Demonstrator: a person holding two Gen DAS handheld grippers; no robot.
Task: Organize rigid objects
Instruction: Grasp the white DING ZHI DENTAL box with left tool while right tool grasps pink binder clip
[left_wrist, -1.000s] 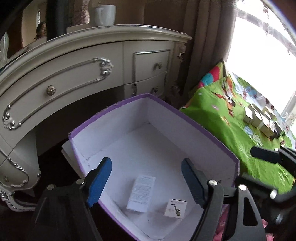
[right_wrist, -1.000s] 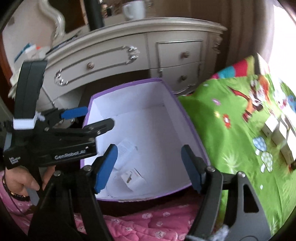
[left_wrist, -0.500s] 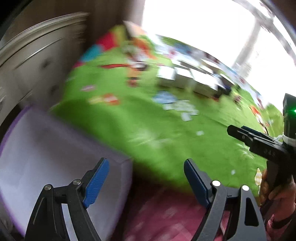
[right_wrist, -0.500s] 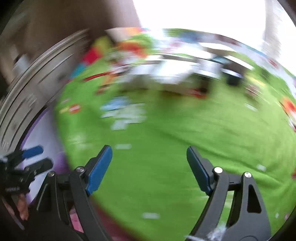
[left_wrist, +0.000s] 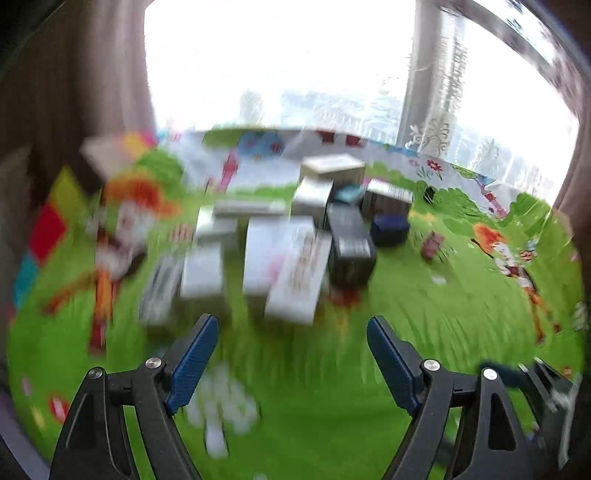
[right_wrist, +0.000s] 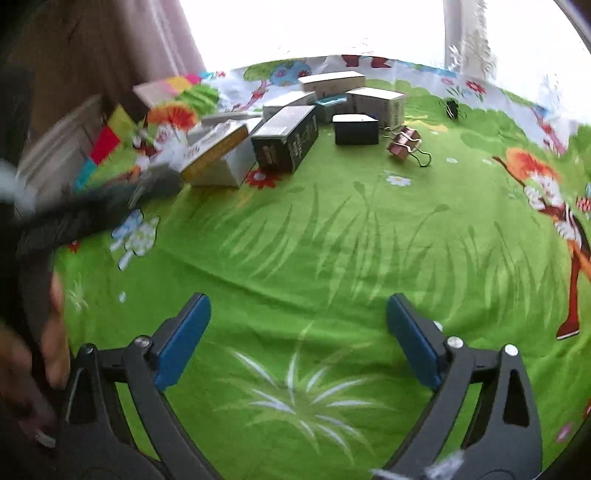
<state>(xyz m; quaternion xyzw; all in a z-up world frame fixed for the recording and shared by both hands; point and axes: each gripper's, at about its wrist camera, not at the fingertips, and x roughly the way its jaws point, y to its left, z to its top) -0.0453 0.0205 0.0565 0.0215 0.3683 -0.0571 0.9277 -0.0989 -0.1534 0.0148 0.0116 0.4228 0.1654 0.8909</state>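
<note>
Cluster of small boxes (right_wrist: 288, 122) seen lying on the green cartoon bedspread (right_wrist: 332, 236) near the window, binder clip (right_wrist: 404, 146) just beside them, right gripper (right_wrist: 298, 332) held with jaws just opened wider, nothing between them, left gripper (left_wrist: 291, 354) with jaws apart and empty, boxes blurred ahead.

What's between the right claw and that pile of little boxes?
Only bare green cartoon-printed cloth, seen in the right wrist view. The open right claw holds nothing, and the pile of small cardboard boxes lies farther off.
</note>
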